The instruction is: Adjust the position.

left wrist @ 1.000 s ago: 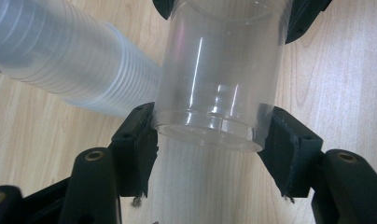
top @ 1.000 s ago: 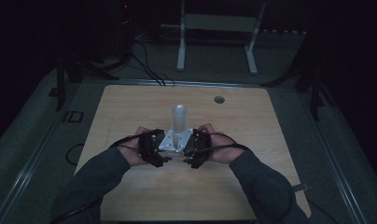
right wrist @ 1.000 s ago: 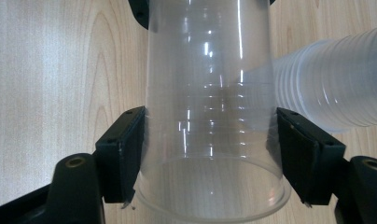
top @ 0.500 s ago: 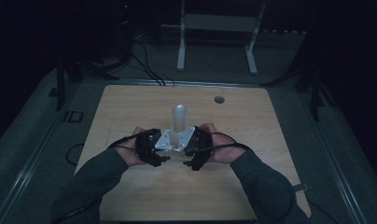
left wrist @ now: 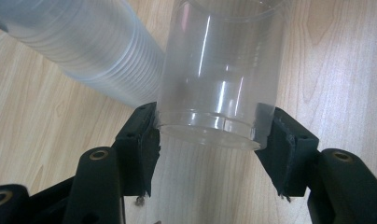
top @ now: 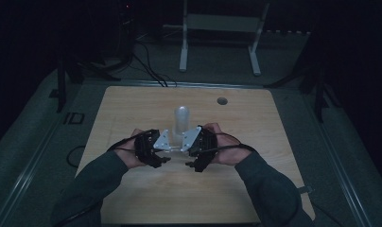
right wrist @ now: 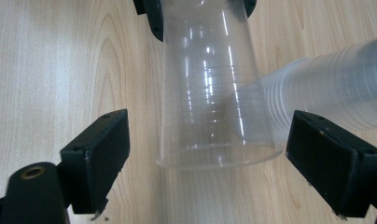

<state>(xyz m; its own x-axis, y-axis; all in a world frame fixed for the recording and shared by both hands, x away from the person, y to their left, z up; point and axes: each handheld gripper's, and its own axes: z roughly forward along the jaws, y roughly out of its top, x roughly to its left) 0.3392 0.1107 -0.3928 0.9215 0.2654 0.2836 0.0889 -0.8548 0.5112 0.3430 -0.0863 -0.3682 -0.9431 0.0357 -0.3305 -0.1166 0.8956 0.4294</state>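
Left gripper view: fingers (left wrist: 140,140) pinch a clear cup's (left wrist: 219,74) base over the counter (left wrist: 42,130); right gripper's (right wrist: 214,161) have just spread, off its rim. Light, thin, probably crushable: grip gently at the stiffer base.

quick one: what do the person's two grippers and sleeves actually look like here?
Both the left gripper and the right gripper have chunky black bodies, each topped with a grey three-cornered plate. A thin black cable loops back from each towards the wrist. In the gripper views the jaws are matte black angular bars with flat rectangular pads and brass-coloured pivot pins. The person wears dark grey-green long sleeves.
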